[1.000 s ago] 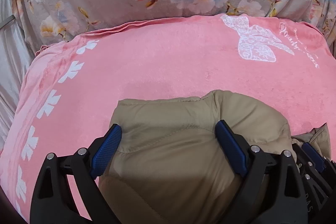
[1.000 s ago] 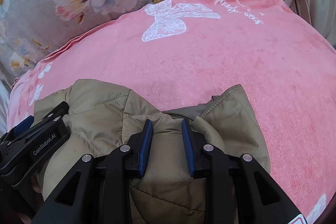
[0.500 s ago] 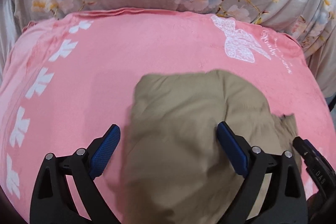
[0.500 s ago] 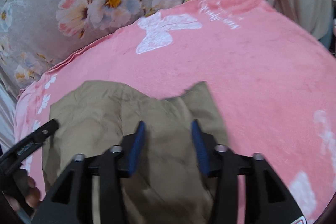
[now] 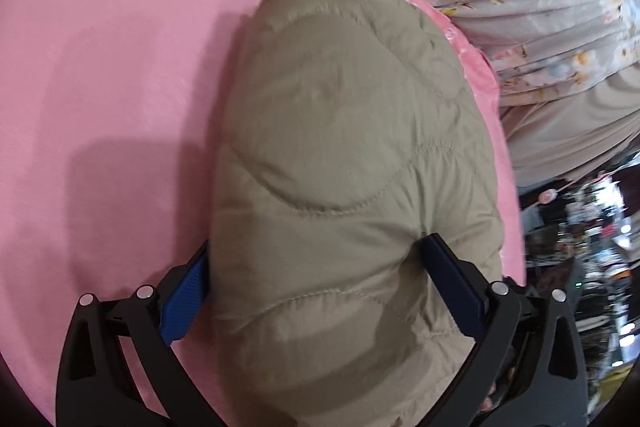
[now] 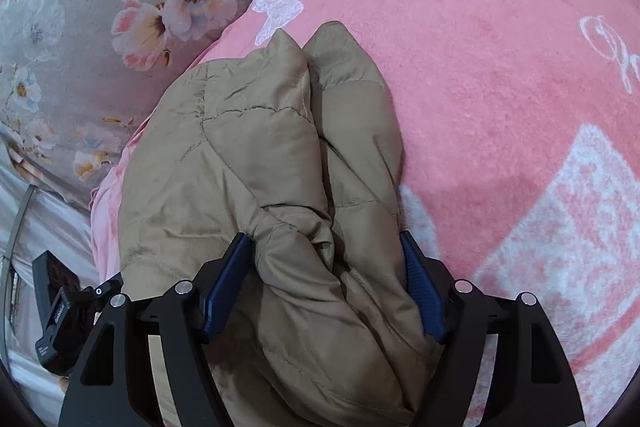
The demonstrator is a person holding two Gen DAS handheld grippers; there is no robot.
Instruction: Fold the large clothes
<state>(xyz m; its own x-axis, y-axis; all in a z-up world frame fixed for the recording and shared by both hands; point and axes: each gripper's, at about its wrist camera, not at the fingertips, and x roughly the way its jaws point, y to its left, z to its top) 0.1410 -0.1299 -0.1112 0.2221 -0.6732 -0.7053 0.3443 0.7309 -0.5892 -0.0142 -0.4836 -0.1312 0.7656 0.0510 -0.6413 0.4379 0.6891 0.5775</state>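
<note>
A khaki quilted jacket (image 5: 344,155), puffy and matte with curved stitch lines that raise it into soft pillows, lies bundled on a pink fleece blanket (image 5: 100,87) and fills the middle of both wrist views. In the left wrist view it forms one long rounded mound running from 6 o'clock up to 12 o'clock, its far end a blunt tip. The left gripper (image 5: 320,291) straddles the near end of that mound, its jaws opening at their widest, the ribbed blue pads beside the padding on both flanks; the fabric bulges between them and whether they press it I cannot tell for sure. In the right wrist view the jacket shows as two thick folded lobes side by side, creased and slightly shiny, with two pointed ends toward 12 o'clock. The right gripper (image 6: 326,287) has its jaws opening around the near folds, with the cloth between the blue pads and loosely bunched. The blanket is plush, with a nubbly nap, white printed bows and script lettering, and a large white patch at 4 o'clock in the right view. Beyond it, at 10 to 12 o'clock there, lies a smooth grey bedsheet (image 6: 80,27) printed with pink and white blossoms. At 3 o'clock in the left view a cluttered, dim room corner is blurred.
</note>
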